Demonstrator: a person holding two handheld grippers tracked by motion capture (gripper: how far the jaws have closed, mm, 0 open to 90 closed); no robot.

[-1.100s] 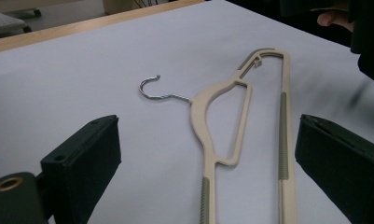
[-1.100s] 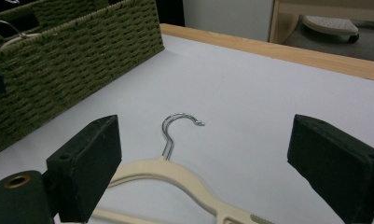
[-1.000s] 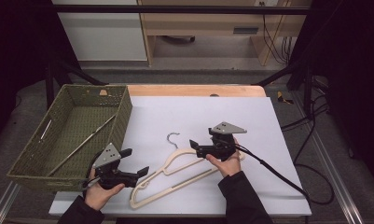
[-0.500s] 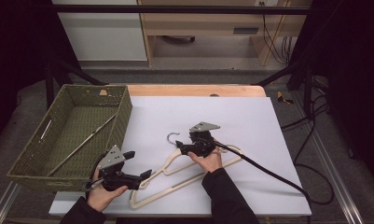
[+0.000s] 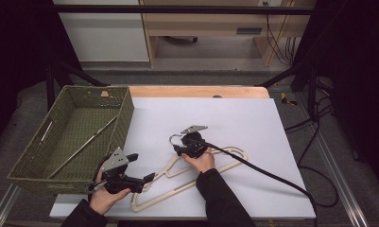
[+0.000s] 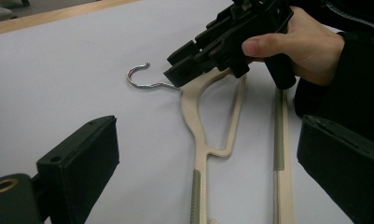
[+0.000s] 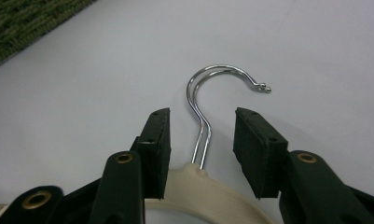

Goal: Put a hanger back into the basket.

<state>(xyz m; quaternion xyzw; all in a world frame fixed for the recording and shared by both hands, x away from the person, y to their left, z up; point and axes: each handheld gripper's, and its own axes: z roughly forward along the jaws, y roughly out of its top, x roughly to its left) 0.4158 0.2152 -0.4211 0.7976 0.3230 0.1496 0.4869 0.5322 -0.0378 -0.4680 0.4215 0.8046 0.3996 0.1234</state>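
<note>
A cream plastic hanger [image 5: 177, 189] with a chrome hook [image 5: 173, 137] lies flat on the white tabletop. My right gripper [image 5: 178, 149] sits low over the hanger's neck [image 7: 198, 186]. Its jaws stand on either side of the hook's stem [image 7: 201, 135] with a gap on both sides. They have just been closing and the pads do not touch the wire. The left gripper view shows the same gripper [image 6: 180, 65] at the neck of the hanger [image 6: 199, 140]. My left gripper [image 5: 143, 166] is open beside the hanger's lower left end, with nothing held.
A green woven basket [image 5: 125, 118] stands at the table's left with a thin metal rod [image 5: 83, 144] lying inside. The right gripper's black cable [image 5: 272, 177] trails across the table to the right edge. A wooden strip [image 5: 201, 91] borders the far side.
The right gripper moved left and down to the hanger's neck, and its jaws narrowed around the hook's stem. The left gripper stayed put.
</note>
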